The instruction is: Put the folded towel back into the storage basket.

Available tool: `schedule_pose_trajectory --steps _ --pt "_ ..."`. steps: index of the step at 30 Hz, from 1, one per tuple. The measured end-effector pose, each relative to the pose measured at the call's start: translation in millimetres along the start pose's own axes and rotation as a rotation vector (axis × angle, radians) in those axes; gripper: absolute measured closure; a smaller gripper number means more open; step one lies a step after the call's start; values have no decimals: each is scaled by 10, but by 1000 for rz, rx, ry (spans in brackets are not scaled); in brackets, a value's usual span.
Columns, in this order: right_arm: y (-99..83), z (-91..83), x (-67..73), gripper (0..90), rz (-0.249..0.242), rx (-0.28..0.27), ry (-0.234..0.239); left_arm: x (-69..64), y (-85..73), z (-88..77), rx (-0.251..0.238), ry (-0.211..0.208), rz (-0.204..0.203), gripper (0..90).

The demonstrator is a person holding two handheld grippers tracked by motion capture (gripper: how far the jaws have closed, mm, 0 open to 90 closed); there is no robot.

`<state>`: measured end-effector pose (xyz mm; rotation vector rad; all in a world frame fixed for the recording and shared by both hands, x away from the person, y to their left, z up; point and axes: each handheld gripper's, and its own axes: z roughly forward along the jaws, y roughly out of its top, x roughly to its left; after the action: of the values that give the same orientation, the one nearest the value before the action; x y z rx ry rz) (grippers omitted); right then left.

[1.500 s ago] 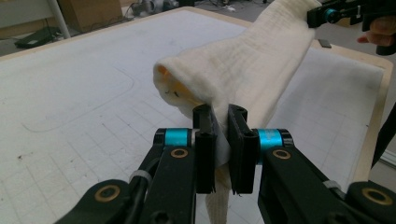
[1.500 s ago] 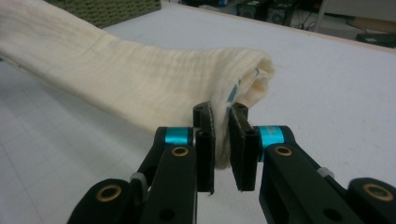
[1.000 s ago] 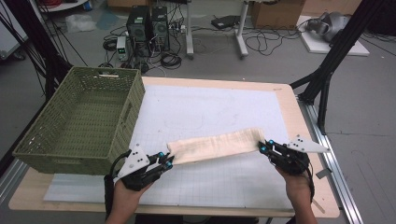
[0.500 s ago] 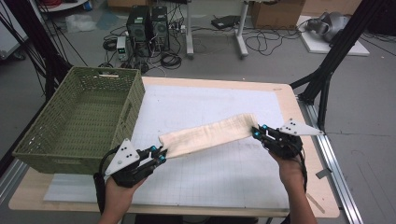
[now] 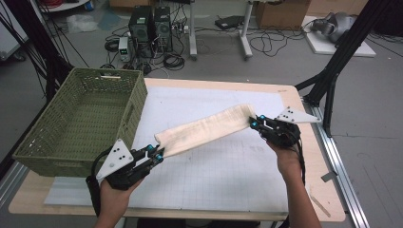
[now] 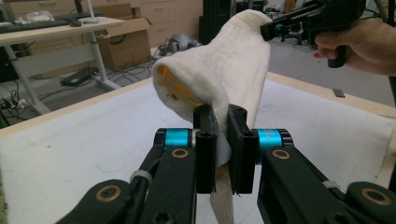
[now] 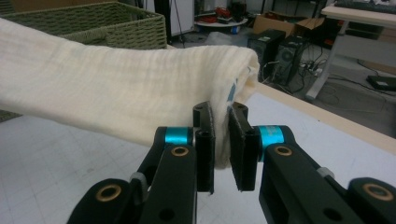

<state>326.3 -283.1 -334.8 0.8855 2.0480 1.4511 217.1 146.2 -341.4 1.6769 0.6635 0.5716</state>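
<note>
**Cloth lifted and carried toward the basket**

The cloth [image 5: 204, 130], a cream folded length, is held stretched between both claws, clear of the table [image 5: 228, 180]. Compared with a second ago, it has been raised and shifted away from the person; its right end now stands higher than its left, so the strip slopes down toward the near left. The middle sags only slightly, and no part is seen touching the mat.

The left claw [image 5: 159, 154] is clenched on the cloth's near-left end; in the left gripper view the fabric [image 6: 219, 74] is pinched between both jaws, with a tail hanging below them. The right claw [image 5: 254, 122] is clenched on the opposite end; in the right gripper view the folded edge [image 7: 140, 100] is seen trapped between the jaws. Both grips have been kept unchanged over the interval.

The basket [image 5: 81, 123], green and woven, stands at the table's left, just beside the left claw, apart from the cloth.

Judgement: the lift is complete and a carry is in hand. Placement in the basket appears the likely aim; the left end is nearest its rim. Risk noted: a loose tail could catch on the rim.
</note>
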Motion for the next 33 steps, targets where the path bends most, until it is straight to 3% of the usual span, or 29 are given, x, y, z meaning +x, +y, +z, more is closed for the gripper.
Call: schedule_pose_trajectory --steps 13,24,29,33 --pt "261 268 43 817 -36 -22 20 55 27 -161 -25 34 -9 827" --pt "456 545 102 817 -73 -2 42 127 64 -293 -57 74 0 828" --pt "578 650 121 818 -51 -31 51 144 78 -346 -70 85 -10 828" --pt "710 754 152 818 -72 -28 55 164 98 -397 -86 98 -11 828"
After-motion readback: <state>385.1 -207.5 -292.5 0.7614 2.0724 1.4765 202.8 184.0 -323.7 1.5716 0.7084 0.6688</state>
